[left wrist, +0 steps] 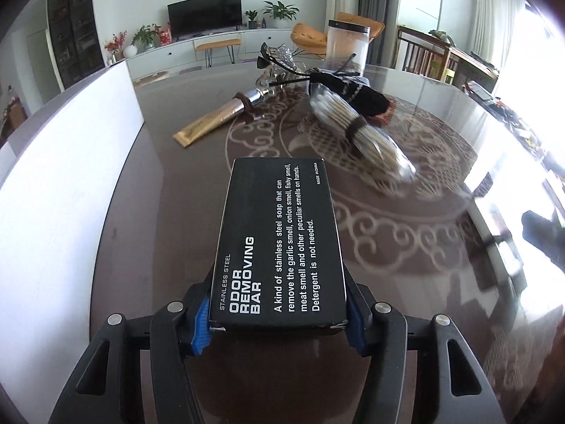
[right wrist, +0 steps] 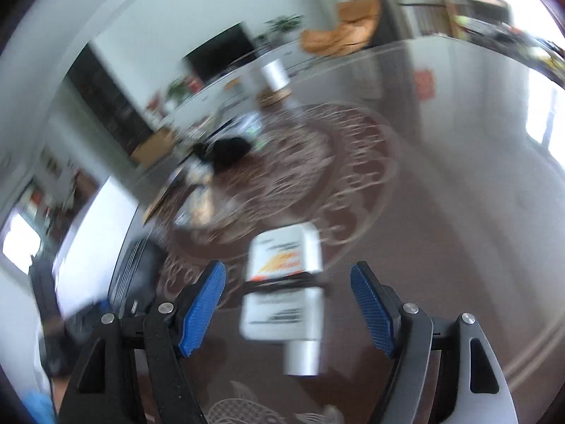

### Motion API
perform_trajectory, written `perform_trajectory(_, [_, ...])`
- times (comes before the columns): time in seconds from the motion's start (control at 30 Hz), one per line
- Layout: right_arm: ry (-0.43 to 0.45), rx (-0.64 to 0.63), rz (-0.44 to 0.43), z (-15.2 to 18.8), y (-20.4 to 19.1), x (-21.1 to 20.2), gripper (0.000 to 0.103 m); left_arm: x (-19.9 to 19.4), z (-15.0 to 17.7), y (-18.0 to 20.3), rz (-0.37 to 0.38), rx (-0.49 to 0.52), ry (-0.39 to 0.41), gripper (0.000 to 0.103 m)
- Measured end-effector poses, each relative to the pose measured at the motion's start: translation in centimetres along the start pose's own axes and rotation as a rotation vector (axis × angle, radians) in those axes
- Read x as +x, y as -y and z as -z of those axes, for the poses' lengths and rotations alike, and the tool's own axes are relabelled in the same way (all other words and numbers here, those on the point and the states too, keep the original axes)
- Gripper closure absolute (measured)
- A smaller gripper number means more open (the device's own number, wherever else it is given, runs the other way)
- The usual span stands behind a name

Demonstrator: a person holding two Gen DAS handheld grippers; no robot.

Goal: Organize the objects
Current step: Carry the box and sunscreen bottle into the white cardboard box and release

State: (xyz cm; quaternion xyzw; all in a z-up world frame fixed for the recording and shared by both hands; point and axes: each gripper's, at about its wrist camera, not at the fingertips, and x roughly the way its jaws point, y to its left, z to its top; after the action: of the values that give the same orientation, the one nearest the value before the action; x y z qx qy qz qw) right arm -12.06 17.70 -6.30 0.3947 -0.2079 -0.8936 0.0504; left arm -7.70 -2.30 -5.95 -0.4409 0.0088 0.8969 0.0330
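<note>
1. Two hand-held grippers are working at once: the left hand-held gripper (left wrist: 279, 328) is clamping the near end of a black box (left wrist: 279, 243) printed "odor removing bar", its blue pads pressing on both long sides, and the box is sticking out forward above the tabletop (left wrist: 176, 219).
2. One white bin wall (left wrist: 70, 183) is standing just to the left of the held box; judging by the task, the step in hand is carrying the box to that container.
3. Next, the left side is needing a swing toward the bin and a lowering before the pads let go; letting go early is risking a drop onto the glossy tabletop.
4. The right hand-held gripper (right wrist: 287, 304) is standing with its pads apart and touching nothing, while one white bottle (right wrist: 286, 282) with a black band round its middle is lying on the tabletop between them; the view is blurred.
5. For that side, the call is to settle, centre on the bottle body and close.
6. Counting what is waiting farther off in the left view: one gold tube (left wrist: 215, 120), one bundle of cotton swabs (left wrist: 353, 123), one black knitted piece (left wrist: 353, 88), one clear jar (left wrist: 348, 46) and a silvery tangle (left wrist: 279, 60) I cannot count.
</note>
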Motion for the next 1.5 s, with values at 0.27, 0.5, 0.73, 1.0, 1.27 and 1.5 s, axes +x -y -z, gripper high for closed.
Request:
perform_trajectory(0.27, [-0.252, -0.282, 0.146, -0.5, -4.7, 3.8, 0.029, -0.8, 1.3, -0.3, 0.021, -0.006, 0.008, 0.045])
perform_trajectory(0.5, [-0.277, -0.283, 0.172, 0.3, -5.2, 3.3, 0.049, -2.9, 2.5, -1.1, 0.062, -0.046, 0.037, 0.045])
perform_trajectory(0.73, [-0.199, -0.235, -0.022, -0.9, -9.4, -2.5, 0.049, -10.2, 2.4, -2.6, 0.204, -0.105, 0.108, 0.045])
perform_trajectory(1.0, [-0.181, -0.419, -0.373, 0.6, -27.1, -6.0, 0.049, -20.8, 3.1, -13.8, 0.051, -0.210, 0.242, 0.045])
perform_trajectory(1.27, [-0.340, -0.646, -0.521, 8.0, -41.3, -1.5, 0.048, -18.4, 7.3, -25.3, -0.254, -0.384, 0.061, 0.044])
perform_trajectory(1.5, [-0.297, -0.606, -0.485, 8.0, -39.7, -0.1, 0.021, -18.0, 7.2, -25.2, -0.327, -0.406, 0.061, 0.025])
